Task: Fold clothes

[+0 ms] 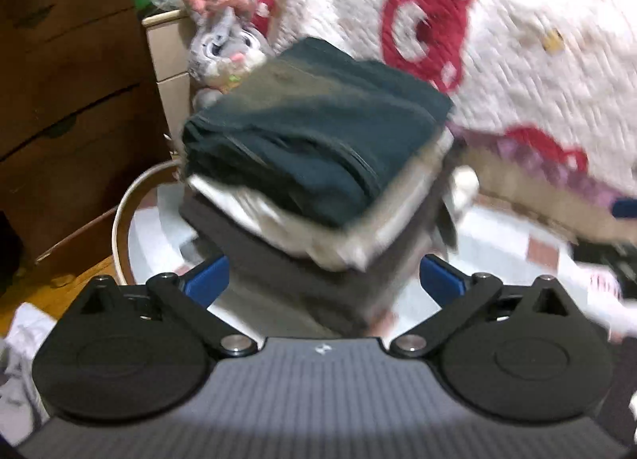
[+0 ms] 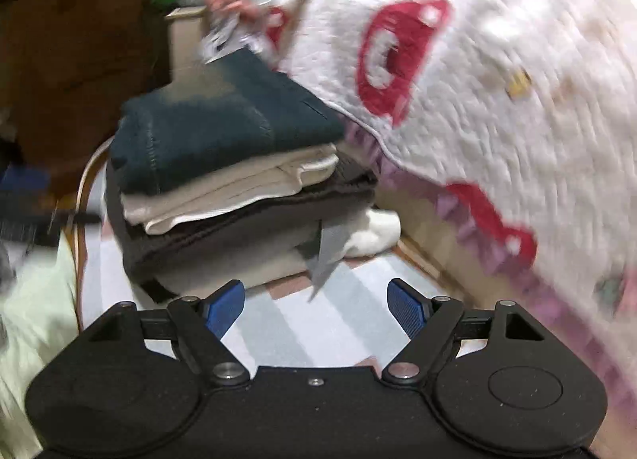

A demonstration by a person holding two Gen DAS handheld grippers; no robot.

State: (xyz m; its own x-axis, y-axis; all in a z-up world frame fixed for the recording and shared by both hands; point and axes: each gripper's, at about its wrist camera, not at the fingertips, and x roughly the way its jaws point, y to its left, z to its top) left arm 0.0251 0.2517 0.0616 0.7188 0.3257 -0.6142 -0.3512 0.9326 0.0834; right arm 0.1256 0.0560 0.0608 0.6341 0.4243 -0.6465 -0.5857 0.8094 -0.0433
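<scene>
Both grippers, left [image 1: 322, 280] & right [image 2: 316, 305], jaws open, empty, near folded clothes stack: dark teal sweater [image 2: 207, 128] on top, beside quilted bedspread [image 2: 497, 100].

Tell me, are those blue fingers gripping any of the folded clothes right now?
No. The left gripper and right gripper are both open and empty; the stack of folded clothes sits untouched ahead.

Folded stack [image 2: 223, 180] and quilt [image 2: 497, 100] seemingly crowd the bare tabletop [image 2: 318, 323].
</scene>
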